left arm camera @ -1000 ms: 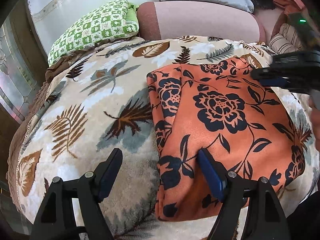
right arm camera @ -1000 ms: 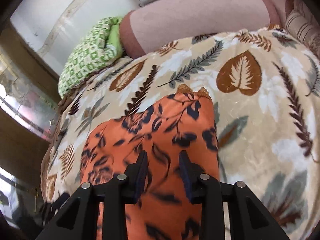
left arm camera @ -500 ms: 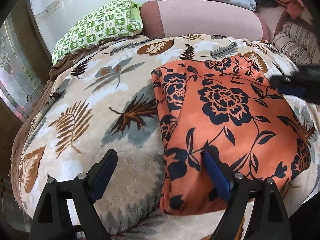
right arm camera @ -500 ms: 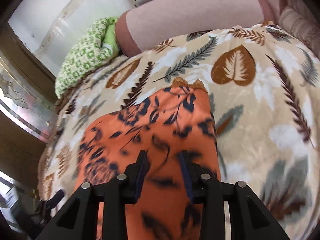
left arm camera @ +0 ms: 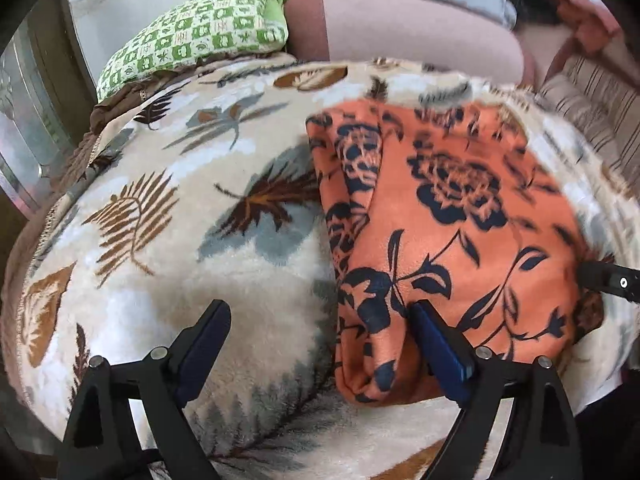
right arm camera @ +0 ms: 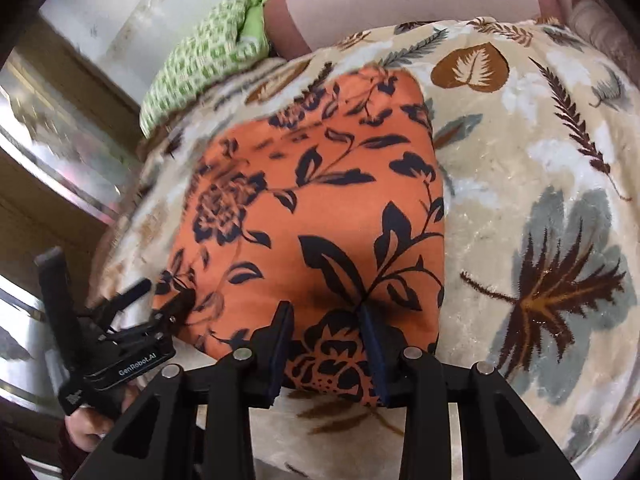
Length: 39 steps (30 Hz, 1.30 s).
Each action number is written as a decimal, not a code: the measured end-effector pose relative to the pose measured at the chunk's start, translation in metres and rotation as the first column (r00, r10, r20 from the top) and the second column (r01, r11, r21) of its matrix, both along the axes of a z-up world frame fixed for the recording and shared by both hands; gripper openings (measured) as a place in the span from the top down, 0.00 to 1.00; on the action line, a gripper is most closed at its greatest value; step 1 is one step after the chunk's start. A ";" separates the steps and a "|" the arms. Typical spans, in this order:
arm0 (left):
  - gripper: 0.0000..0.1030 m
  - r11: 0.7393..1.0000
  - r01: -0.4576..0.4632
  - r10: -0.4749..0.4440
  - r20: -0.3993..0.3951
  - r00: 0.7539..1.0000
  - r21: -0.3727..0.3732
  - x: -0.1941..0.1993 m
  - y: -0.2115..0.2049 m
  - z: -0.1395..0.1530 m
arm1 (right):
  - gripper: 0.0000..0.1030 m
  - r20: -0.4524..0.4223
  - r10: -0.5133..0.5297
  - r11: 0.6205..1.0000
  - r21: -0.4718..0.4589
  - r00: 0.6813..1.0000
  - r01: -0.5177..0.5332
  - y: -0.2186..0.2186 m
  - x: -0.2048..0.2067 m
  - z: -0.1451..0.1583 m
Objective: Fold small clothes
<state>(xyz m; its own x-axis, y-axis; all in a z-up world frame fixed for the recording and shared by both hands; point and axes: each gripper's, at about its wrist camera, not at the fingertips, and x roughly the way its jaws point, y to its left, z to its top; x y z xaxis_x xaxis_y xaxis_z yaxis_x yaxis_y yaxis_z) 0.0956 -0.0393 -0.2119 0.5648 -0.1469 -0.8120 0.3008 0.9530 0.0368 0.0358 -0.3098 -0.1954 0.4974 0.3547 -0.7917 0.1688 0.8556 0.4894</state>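
Note:
An orange garment with a dark blue flower print point(left arm camera: 460, 220) lies folded flat on the leaf-patterned blanket point(left arm camera: 180, 220); it also fills the middle of the right wrist view point(right arm camera: 320, 208). My left gripper point(left arm camera: 320, 324) is open wide, low over the garment's near left corner, its right finger resting on the cloth. My right gripper point(right arm camera: 326, 320) is partly open at the garment's near edge with cloth between its jaws, gripping nothing. The left gripper also shows at the garment's left corner in the right wrist view point(right arm camera: 168, 292).
A green checked pillow point(left arm camera: 200, 44) and a pink bolster point(left arm camera: 400, 24) lie at the back against the wall. Striped cushions point(left arm camera: 592, 108) sit at the far right. The blanket drops off at the left edge beside a glass door point(left arm camera: 24, 128).
Both grippers have pulled back toward the near edge of the garment. The right gripper swung around to the garment's near right side and opened a little wider. The garment lies as before.

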 end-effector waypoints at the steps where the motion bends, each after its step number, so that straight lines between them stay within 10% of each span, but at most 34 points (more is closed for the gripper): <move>1: 0.11 1.000 -0.015 0.015 0.009 1.000 -0.024 0.001 0.006 0.004 | 0.63 0.009 -0.020 0.999 0.027 1.000 0.020 -0.006 -0.002 0.001; 5: 0.11 0.989 -0.090 0.094 0.032 0.995 -0.120 0.008 0.033 0.016 | 0.33 0.076 -0.133 0.989 0.077 0.988 0.127 -0.034 -0.012 0.009; 13: 0.11 0.986 -0.121 0.115 -0.056 0.992 -0.115 0.026 0.035 -0.006 | 0.32 -0.103 -0.186 0.952 0.226 0.977 0.205 -0.057 0.000 -0.037; 16: 0.12 0.972 -0.067 0.048 -0.089 0.995 -0.226 0.024 0.036 -0.004 | 0.32 -0.117 -0.140 0.930 0.326 0.983 0.171 -0.044 0.004 -0.054; 22: 0.28 0.971 0.023 -0.052 -0.115 0.992 -0.238 0.016 0.020 -0.007 | 0.63 -0.027 -0.117 0.976 0.184 0.993 0.120 -0.033 0.005 -0.041; 34: 0.17 0.977 0.001 -0.027 -0.123 0.992 -0.211 0.011 0.008 -0.005 | 0.56 -0.051 -0.121 0.989 0.078 0.991 0.125 -0.043 0.023 -0.044; 39: 0.17 0.994 -0.111 0.111 -0.021 0.994 -0.015 -0.010 0.014 0.031 | 0.54 0.086 -0.188 0.981 -0.034 0.978 0.192 -0.039 -0.005 0.001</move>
<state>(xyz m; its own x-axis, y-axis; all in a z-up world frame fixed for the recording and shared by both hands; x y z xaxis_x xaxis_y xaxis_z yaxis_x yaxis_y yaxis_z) 0.0858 -0.0250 -0.1808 0.5621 -0.0972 -0.8213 0.1940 0.9809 0.0167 0.0304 -0.3493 -0.1945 0.6166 0.2147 -0.7574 0.2911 0.8318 0.4727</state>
